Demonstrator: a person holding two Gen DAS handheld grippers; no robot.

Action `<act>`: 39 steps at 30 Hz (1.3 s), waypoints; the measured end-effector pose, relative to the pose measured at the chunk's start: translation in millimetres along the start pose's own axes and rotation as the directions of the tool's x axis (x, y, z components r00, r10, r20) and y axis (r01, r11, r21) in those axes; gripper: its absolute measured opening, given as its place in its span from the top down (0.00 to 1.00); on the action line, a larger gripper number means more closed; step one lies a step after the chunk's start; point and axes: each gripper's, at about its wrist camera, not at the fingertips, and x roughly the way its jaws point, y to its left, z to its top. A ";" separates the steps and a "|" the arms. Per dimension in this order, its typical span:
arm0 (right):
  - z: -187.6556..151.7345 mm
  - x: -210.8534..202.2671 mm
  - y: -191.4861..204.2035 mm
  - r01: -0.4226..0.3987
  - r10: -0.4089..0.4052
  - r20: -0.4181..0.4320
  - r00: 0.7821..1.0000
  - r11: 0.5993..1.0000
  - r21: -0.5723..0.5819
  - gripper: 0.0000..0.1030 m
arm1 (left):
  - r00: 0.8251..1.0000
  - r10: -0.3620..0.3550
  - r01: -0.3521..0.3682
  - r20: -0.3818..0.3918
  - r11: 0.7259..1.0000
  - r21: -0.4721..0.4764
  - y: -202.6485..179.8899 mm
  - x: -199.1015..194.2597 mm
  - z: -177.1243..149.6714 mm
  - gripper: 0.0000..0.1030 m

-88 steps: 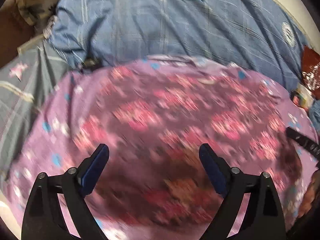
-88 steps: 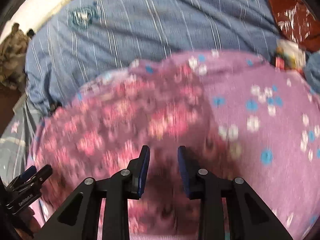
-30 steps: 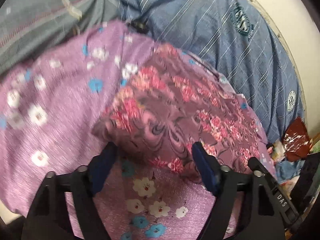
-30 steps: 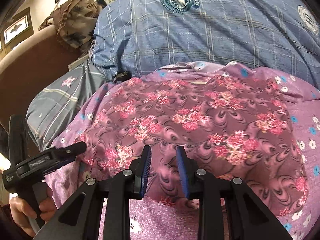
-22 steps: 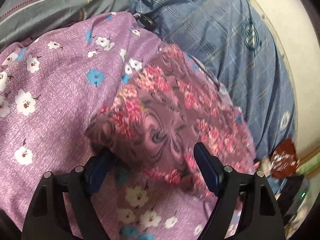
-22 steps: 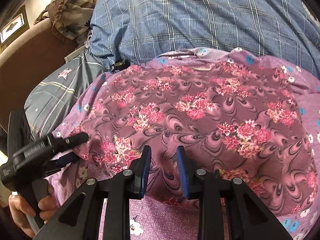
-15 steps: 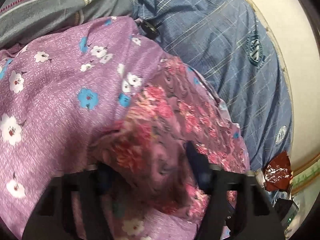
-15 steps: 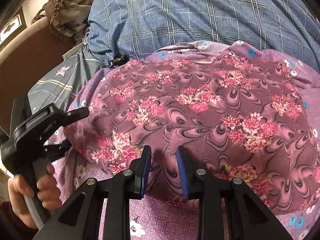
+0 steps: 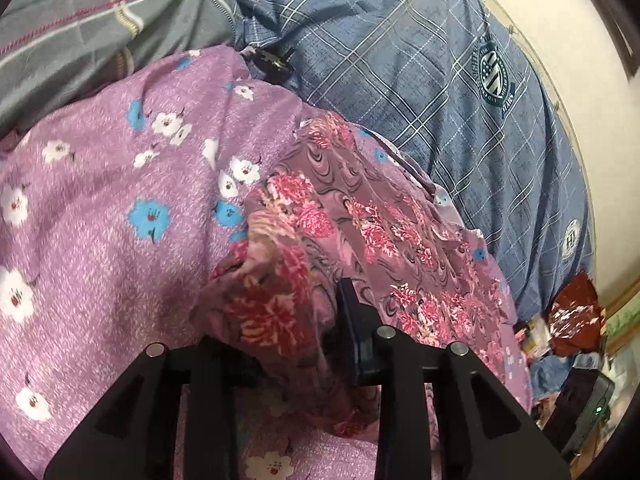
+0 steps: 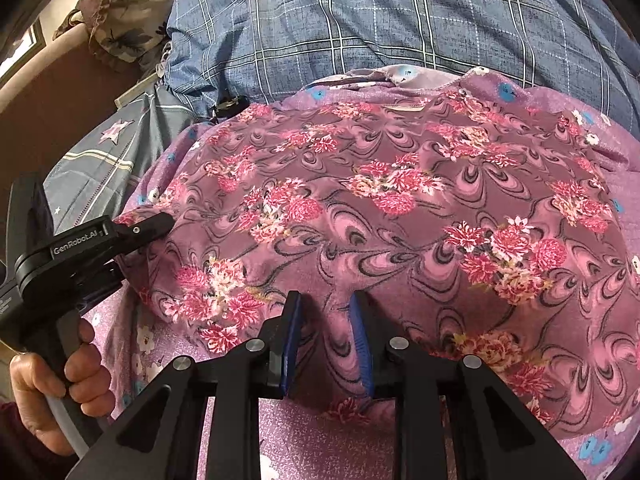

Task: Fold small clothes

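Left gripper point(image 9: 304, 332) has its fingers clamped on the bunched corner of the maroon floral garment point(image 10: 380, 216), which lies spread on the purple flowered sheet point(image 9: 100, 208). Right gripper point(image 10: 326, 336), fingers narrow, pinches a tuck in the near hem. Thin, limp, probably slippery cloth: best taken at corners and hems, where layers bunch
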 end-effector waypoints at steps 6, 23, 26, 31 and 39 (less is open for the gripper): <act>4.9 -10.7 -9.7 -0.026 0.025 0.024 0.999 0.999 0.034 0.75 | 0.992 0.034 -0.056 0.120 0.980 0.193 -38.0 -17.8 -6.9 0.84; 127.7 -6.2 -50.0 -0.193 0.205 -0.111 0.972 0.975 0.111 0.34 | 0.988 0.070 -0.147 0.138 0.703 0.696 -145.2 9.0 -88.8 0.87; 157.1 21.7 -39.7 -0.149 0.165 -0.153 0.974 0.983 0.110 0.29 | 0.990 0.062 -0.130 0.124 0.719 0.683 -144.3 9.3 -82.9 0.87; 169.1 70.1 -49.0 -0.106 0.158 -0.246 0.956 0.971 0.213 0.29 | 0.992 0.057 -0.122 0.116 0.718 0.685 -145.0 12.8 -84.3 0.87; 168.5 92.5 -49.7 -0.219 0.304 -0.259 0.917 0.925 0.310 0.59 | 0.992 0.050 -0.116 0.116 0.721 0.683 -143.7 14.4 -84.8 0.87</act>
